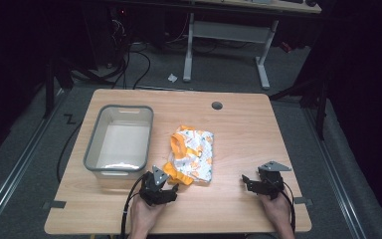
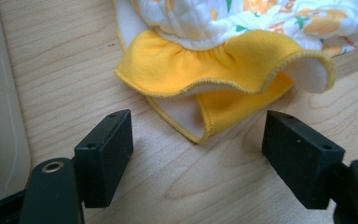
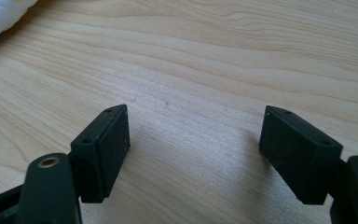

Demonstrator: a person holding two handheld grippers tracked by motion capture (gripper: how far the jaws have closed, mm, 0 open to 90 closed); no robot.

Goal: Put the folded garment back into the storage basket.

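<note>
1. High view: wooden table [image 1: 238,124] holding a grey plastic bin [image 1: 119,140] at centre left, its inside bare, and a folded baby garment [image 1: 193,153], white with orange print and a yellow ruffled hem, lying just to the right of the bin at frame centre.
2. Left gripper [image 1: 165,188], lower centre-left of the high view: jaws spread wide, holding nothing, tips just short of the garment's yellow hem.
3. Right gripper [image 1: 251,183], lower right of the high view: jaws likewise spread wide and empty, resting over bare wood, well apart from the garment.
4. Progress, as a judgement: the work looks barely begun. The garment is ungrasped and flat on the table; the bin has nothing in it. Left to do: close on the hem, lift, and carry the garment, probably into the bin.
5. Left gripper view: detail absent from the high view. The yellow ruffle [image 2: 223,70] has a cream lining and stitched edge, and one flap points down between the two black jaws without touching either. The bin's pale wall [image 2: 0,116] runs along the left edge of the frame.
6. Right gripper view: wood grain between the open jaws; a corner of quilted white fabric [image 3: 2,11] at upper left.
7. High view alone gives the bin's interior and the spacing of both grippers.
</note>
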